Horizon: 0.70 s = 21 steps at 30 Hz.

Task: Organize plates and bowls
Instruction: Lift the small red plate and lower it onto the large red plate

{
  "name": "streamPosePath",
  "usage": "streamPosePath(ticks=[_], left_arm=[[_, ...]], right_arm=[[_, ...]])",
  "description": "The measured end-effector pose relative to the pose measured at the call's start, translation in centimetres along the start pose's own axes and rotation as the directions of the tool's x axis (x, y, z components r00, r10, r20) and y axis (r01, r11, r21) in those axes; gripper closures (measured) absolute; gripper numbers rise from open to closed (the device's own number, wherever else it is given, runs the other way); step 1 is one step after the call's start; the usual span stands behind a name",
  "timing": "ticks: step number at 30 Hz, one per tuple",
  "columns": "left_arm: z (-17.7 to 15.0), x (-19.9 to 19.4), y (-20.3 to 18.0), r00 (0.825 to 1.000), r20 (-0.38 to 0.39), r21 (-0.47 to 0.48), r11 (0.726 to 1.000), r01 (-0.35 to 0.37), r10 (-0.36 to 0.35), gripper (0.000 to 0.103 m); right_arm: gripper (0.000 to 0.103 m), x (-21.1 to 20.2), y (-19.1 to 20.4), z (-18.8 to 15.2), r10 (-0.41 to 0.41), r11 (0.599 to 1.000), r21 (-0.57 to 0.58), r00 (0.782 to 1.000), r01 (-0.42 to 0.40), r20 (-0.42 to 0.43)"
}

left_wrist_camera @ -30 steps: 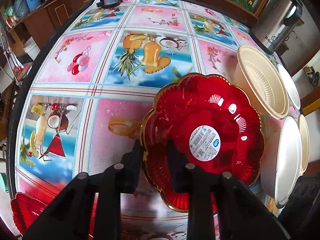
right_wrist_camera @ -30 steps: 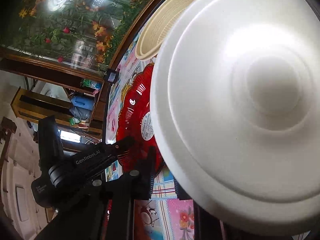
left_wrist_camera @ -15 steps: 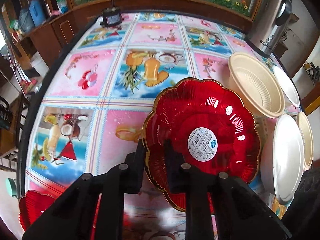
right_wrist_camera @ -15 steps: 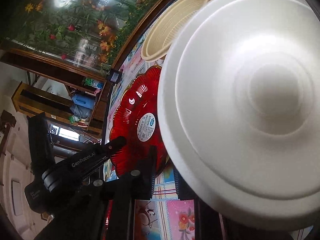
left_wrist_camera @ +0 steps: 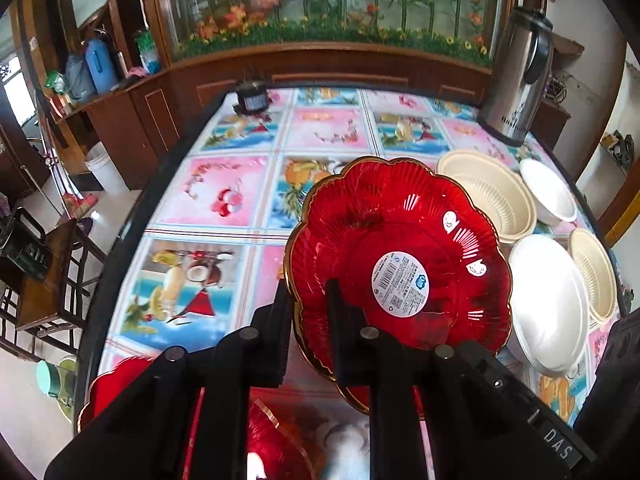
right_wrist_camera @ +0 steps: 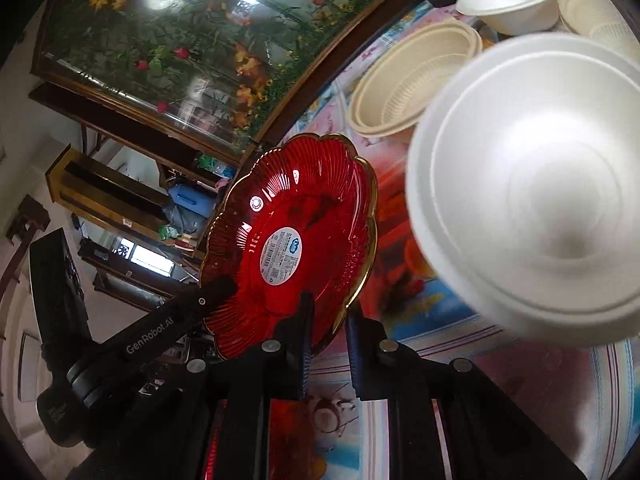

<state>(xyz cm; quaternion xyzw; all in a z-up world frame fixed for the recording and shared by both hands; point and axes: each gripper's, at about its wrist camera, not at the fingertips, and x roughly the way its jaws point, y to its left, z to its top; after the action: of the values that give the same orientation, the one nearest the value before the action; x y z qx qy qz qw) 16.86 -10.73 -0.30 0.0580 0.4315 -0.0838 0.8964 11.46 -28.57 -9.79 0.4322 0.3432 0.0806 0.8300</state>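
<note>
My left gripper [left_wrist_camera: 308, 292] is shut on the near rim of a red scalloped plate [left_wrist_camera: 400, 264] with a gold edge and a white sticker. The plate hangs tilted above the fruit-print tablecloth [left_wrist_camera: 224, 196]. The right wrist view shows the same plate [right_wrist_camera: 288, 216] with the left gripper's finger [right_wrist_camera: 216, 292] on it. My right gripper [right_wrist_camera: 330, 332] is shut, and only tablecloth shows between its fingers. A white foam bowl [right_wrist_camera: 532, 200] lies just to its right, apart from the fingertips, with its inside facing the camera. The left wrist view has this bowl [left_wrist_camera: 548, 304] beside the plate.
Two beige ribbed bowls [left_wrist_camera: 488, 196] [left_wrist_camera: 592, 272] and a small white bowl [left_wrist_camera: 548, 192] sit at the right. Other red plates [left_wrist_camera: 116, 384] [left_wrist_camera: 276, 448] lie at the near edge. A steel flask [left_wrist_camera: 516, 76] and a small black device [left_wrist_camera: 252, 96] stand at the far edge.
The left gripper has risen with the red plate and now looks further across the table. The right gripper has risen and drawn back from the white bowl, which fills less of its view.
</note>
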Motion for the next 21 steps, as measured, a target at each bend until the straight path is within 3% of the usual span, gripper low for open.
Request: streamPosePath(ticks=[14,21], left_arm=[[-3.9,-8.1,4.3,0.992,0.122,-0.068,0.997,-0.027,0.035,0.089],[-7.8,-10.5,8.2,0.991,0.116,-0.116,0.991,-0.060,0.073,0.088]], right_arm=[[0.089,-4.3,5.6,-3.6,0.070,0.987,-0.148,0.998,-0.069,0.001],[0.088,-4.8,8.7,-7.7,0.090,0.968,-0.228,0.994,-0.102,-0.062]])
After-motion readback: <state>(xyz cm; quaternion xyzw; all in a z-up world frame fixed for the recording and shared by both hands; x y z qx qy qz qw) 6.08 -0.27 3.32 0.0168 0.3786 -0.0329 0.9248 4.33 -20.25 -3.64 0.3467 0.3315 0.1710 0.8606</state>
